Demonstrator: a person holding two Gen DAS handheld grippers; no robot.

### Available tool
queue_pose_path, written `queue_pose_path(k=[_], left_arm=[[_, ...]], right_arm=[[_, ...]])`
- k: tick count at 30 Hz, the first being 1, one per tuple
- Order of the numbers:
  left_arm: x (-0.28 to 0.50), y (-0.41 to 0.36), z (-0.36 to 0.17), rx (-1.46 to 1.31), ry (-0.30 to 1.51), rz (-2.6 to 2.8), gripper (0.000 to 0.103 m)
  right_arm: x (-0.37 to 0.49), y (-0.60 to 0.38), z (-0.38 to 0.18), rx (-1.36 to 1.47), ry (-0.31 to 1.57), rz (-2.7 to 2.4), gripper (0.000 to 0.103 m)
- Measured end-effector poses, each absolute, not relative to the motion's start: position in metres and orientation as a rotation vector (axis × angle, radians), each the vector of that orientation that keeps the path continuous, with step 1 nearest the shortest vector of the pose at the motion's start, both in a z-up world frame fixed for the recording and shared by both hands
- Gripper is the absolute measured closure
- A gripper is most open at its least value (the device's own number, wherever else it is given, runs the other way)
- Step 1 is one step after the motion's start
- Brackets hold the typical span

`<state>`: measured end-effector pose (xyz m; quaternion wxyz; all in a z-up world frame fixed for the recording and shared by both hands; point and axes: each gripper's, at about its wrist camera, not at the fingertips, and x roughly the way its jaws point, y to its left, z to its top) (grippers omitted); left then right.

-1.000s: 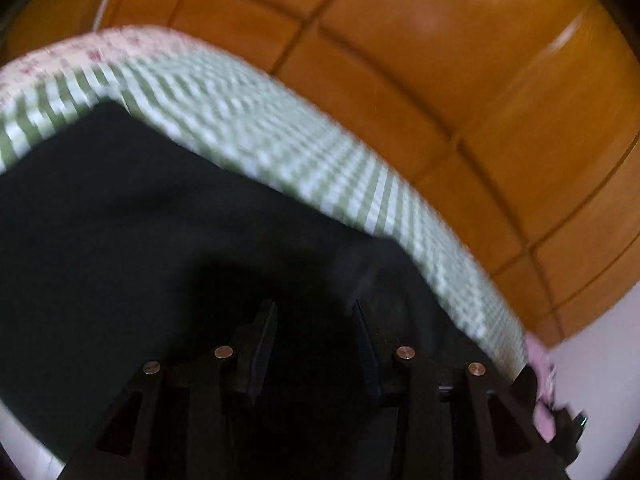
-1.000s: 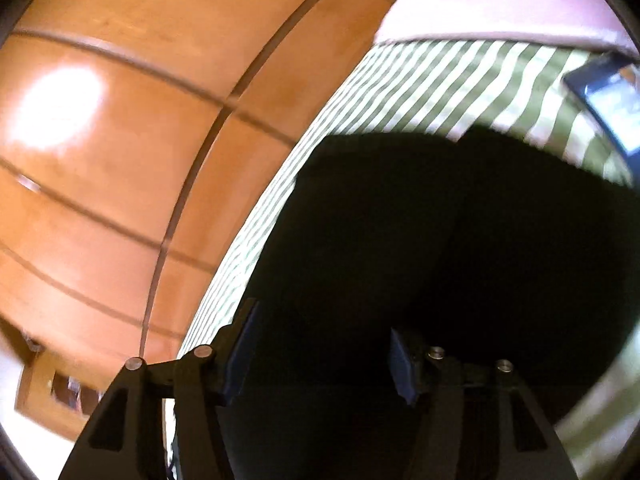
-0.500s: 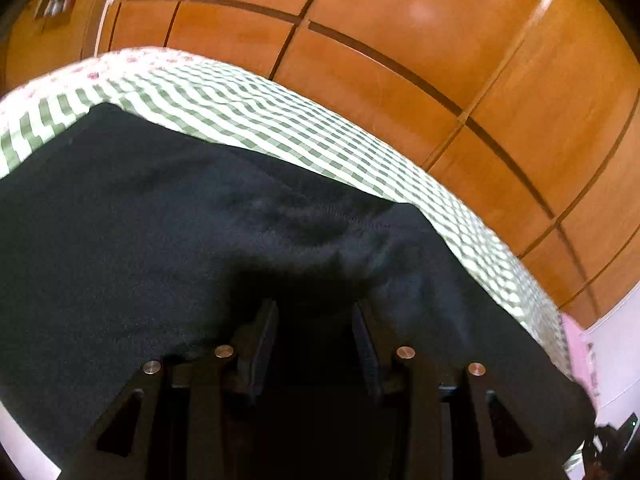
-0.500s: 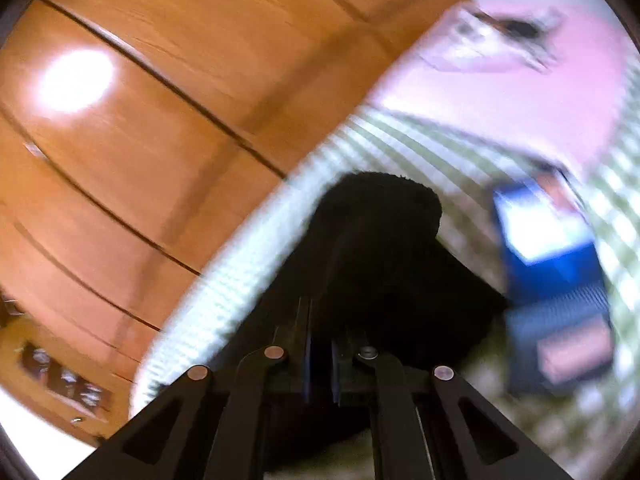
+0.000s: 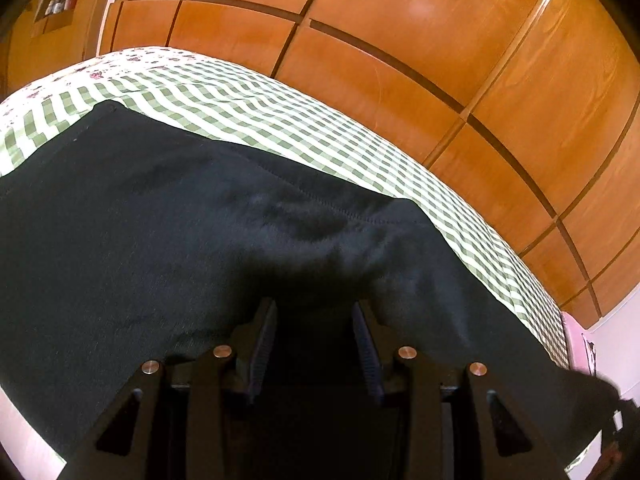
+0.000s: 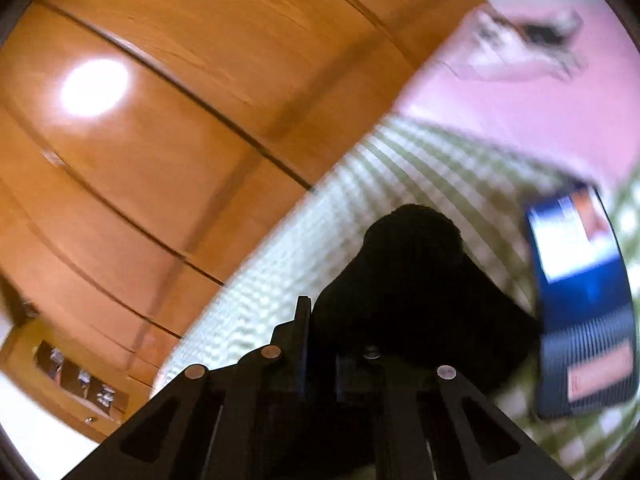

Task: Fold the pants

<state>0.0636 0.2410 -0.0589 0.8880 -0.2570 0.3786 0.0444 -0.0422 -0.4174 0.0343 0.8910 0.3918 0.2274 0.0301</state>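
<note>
No writing is legible on the blurred blue box point(image 6: 582, 308). The right tongs point(image 6: 320, 344) have just closed, clamping a bunch of the black pants point(image 5: 168, 240); the left tongs point(image 5: 314, 344) stand apart over the pants on the checked bed point(image 5: 280, 120).

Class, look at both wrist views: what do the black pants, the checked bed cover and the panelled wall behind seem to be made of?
Pants: probably soft knit or fleece; matte, slightly fuzzy, with a stitched seam.
Bed cover: likely woven cotton; matte green-and-white check.
Wall: wood or wood veneer, apparently varnished; orange-brown panels with a glossy light reflection.
</note>
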Motion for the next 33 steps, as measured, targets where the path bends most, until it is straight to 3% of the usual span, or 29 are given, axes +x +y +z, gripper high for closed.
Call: queue_pose_path(k=[3, 6, 8, 10, 12, 13, 18, 22, 23, 24, 25, 29, 33], left_arm=[[0.063, 0.241, -0.060, -0.539, 0.778, 0.090, 0.063], [0.064, 0.239, -0.059, -0.534, 0.789, 0.104, 0.063], [0.064, 0.240, -0.057, -0.545, 0.806, 0.109, 0.063], [0.063, 0.242, -0.053, -0.583, 0.819, 0.121, 0.063], [0.061, 0.243, -0.050, -0.620, 0.810, 0.133, 0.063], [0.059, 0.244, -0.050, -0.643, 0.797, 0.137, 0.063], [0.062, 0.230, -0.047, -0.645, 0.764, 0.098, 0.063], [0.070, 0.208, -0.040, -0.540, 0.772, 0.019, 0.063], [0.072, 0.203, -0.041, -0.510, 0.786, 0.008, 0.063], [0.074, 0.199, -0.043, -0.487, 0.805, 0.007, 0.063], [0.078, 0.196, -0.048, -0.460, 0.837, 0.015, 0.063], [0.080, 0.195, -0.053, -0.386, 0.852, 0.006, 0.063], [0.081, 0.187, -0.053, -0.307, 0.849, 0.004, 0.063]], right_arm=[[-0.039, -0.420, 0.016, 0.796, 0.547, -0.030, 0.094], [-0.041, -0.428, -0.037, 0.896, 0.763, -0.135, 0.089], [-0.058, -0.427, -0.042, 0.945, 0.735, -0.125, 0.089], [-0.077, -0.426, -0.033, 0.963, 0.685, -0.121, 0.064], [-0.088, -0.423, -0.022, 0.972, 0.643, -0.115, 0.047], [-0.090, -0.420, -0.019, 0.969, 0.642, -0.115, 0.046], [-0.088, -0.426, -0.038, 1.000, 0.702, -0.168, 0.046], [-0.073, -0.437, -0.047, 1.063, 0.638, -0.187, 0.049], [-0.067, -0.436, -0.047, 1.057, 0.640, -0.194, 0.055], [-0.064, -0.434, -0.046, 1.046, 0.644, -0.188, 0.085], [-0.057, -0.432, -0.046, 1.037, 0.659, -0.187, 0.089], [-0.065, -0.429, -0.021, 0.957, 0.595, -0.218, 0.089], [-0.066, -0.425, -0.034, 0.883, 0.684, -0.294, 0.089]])
